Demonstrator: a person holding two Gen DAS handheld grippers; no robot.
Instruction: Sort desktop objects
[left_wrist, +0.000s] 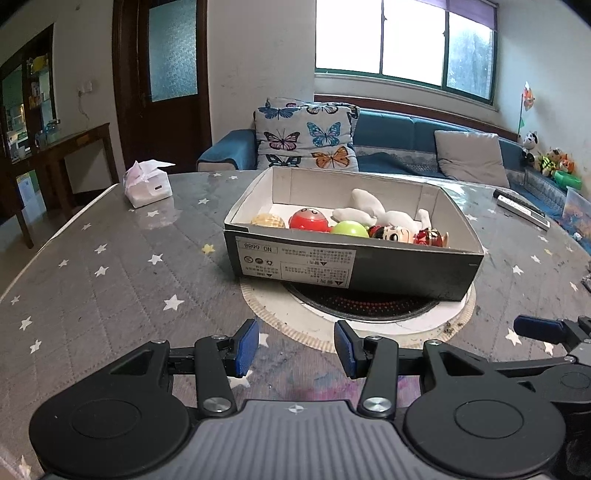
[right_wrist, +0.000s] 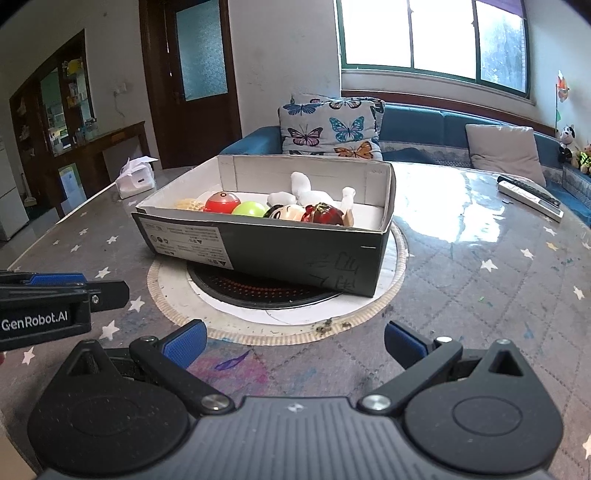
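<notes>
A dark cardboard box stands in the middle of the table. It holds a beige ball, a red round toy, a green ball, a white plush and small dolls. My left gripper is open and empty, low over the table in front of the box. My right gripper is open and empty beside it, also short of the box.
A tissue pack lies at the far left of the star-patterned table. Remote controls lie at the far right. A round hotplate sits under the box. A sofa with cushions stands behind.
</notes>
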